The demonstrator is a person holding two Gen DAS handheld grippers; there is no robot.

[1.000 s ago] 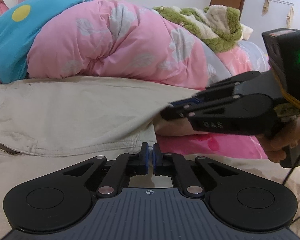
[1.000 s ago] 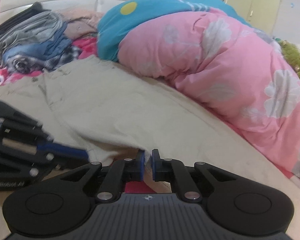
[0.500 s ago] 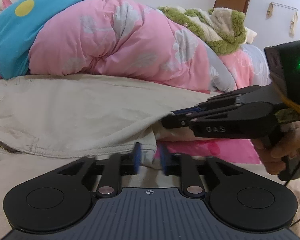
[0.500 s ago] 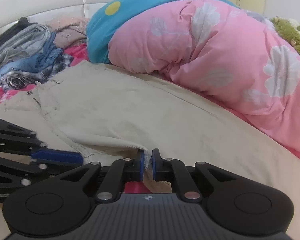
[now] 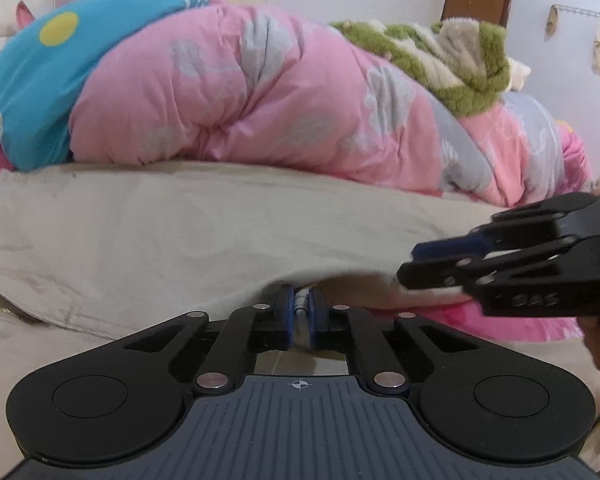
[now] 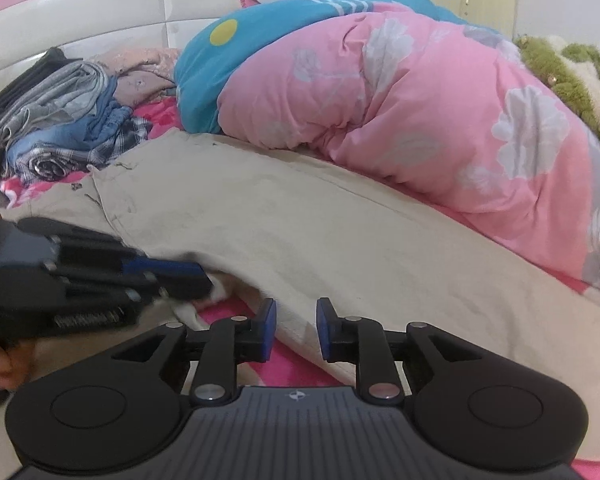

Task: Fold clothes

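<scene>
Trousers [image 5: 204, 236] hem pinched in left gripper [image 5: 301, 307]; right gripper [image 6: 296, 320] opening, hem between, unpressed.

1. Left gripper [image 5: 300, 312] has its blue fingers [image 5: 285, 312] clamped on the hem of the beige trousers [image 5: 204, 240].
2. Ahead of the fingers, trousers spread flat across the bed.
3. Beyond them, a pink quilt [image 5: 260, 108] bulges high.
4. Right of the fingers, the right gripper [image 5: 412, 264] hovers at the same hem, blurred.
</scene>
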